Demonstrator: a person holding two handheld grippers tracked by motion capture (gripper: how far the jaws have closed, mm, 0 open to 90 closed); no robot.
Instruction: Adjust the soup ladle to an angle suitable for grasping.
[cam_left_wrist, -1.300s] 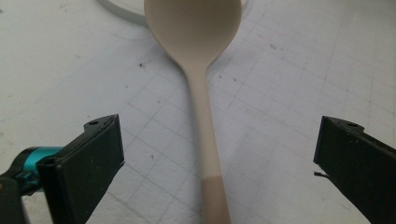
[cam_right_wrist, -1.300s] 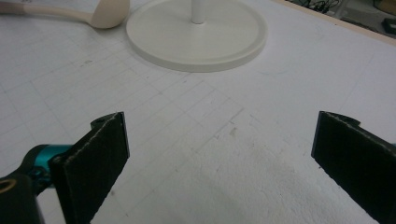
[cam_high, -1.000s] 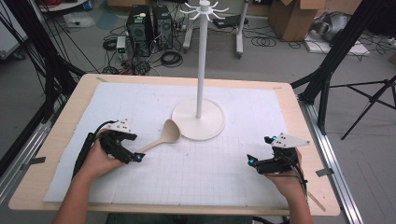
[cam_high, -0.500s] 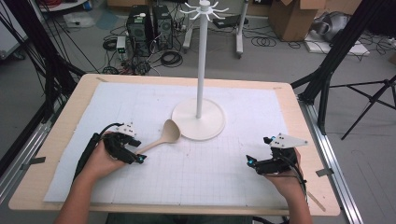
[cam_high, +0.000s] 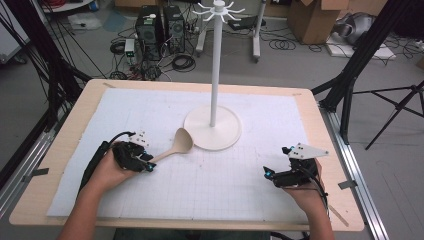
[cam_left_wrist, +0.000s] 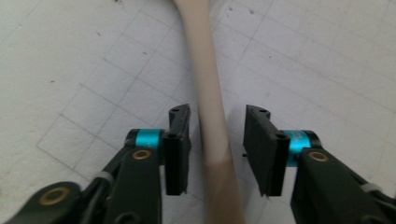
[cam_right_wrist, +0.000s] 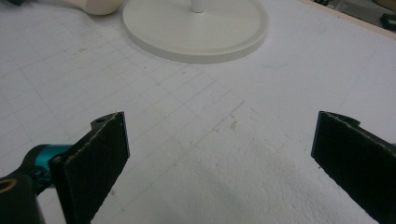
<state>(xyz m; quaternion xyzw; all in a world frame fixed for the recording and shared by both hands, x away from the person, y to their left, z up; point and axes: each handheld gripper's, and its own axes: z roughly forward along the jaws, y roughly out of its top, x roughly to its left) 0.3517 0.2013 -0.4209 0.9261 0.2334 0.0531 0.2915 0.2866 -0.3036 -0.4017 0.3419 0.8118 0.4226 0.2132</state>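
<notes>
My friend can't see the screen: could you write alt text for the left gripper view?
A beige spoon handle runs up between the two black jaws of the left claw, which have just been closing on it, with small gaps either side. Beneath lies a white gridded mat.

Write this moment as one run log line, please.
left gripper: jaws just closing around spoon handle, gaps remain | right gripper: open, empty

The spoon (cam_left_wrist: 208, 93) bowl is cut off at the top edge; its handle's near end blurs.
</notes>
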